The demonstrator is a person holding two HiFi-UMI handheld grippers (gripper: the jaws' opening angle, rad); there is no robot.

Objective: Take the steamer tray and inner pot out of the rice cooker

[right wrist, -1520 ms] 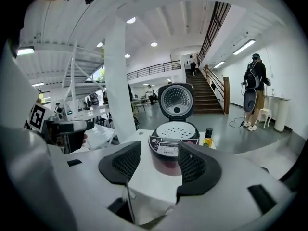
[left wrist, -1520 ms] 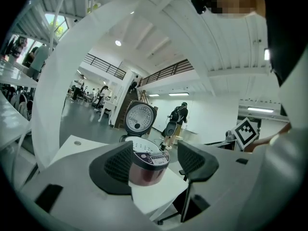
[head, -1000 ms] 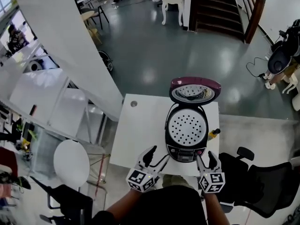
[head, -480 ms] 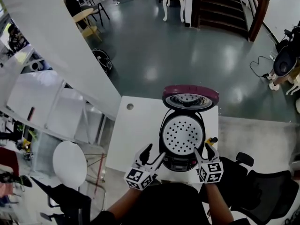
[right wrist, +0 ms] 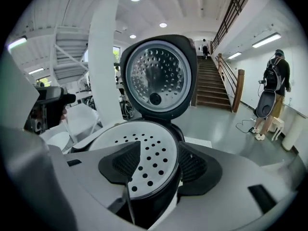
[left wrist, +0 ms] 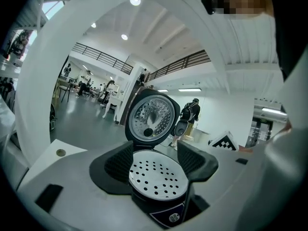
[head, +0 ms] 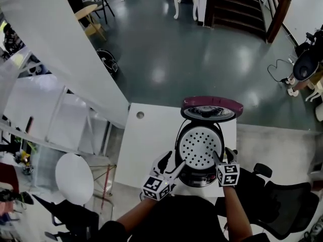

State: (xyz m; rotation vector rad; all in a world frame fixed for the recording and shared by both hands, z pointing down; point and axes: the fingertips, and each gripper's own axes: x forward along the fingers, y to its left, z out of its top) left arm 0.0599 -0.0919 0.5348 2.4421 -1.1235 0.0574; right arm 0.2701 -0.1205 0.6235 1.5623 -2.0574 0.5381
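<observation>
Open hall with a grey-green floor and stairs at the far end. White table (head: 146, 145): the left part is bare, with one small hole (head: 140, 115) near the far edge.

Left gripper (head: 172, 163): fingers spread, nothing held, at the near-left side of the rice cooker (head: 198, 171).

The cooker stands on the table's right part, close to the near and right edges. Its lid (head: 212, 107) is hinged up at the back. The steamer tray (head: 201, 144) sits in the cooker mouth. The inner pot presumably lies beneath it and is not visible.

Right gripper (head: 223, 155): fingers spread, straddling the tray rim at near-right. Contact cannot be confirmed.

Step judged: reaching for the tray, lift not begun. Next move: close on the rim at both sides and raise it straight and level, clear of the lid. Set-down room lies to the left; the right edge is too close.
</observation>
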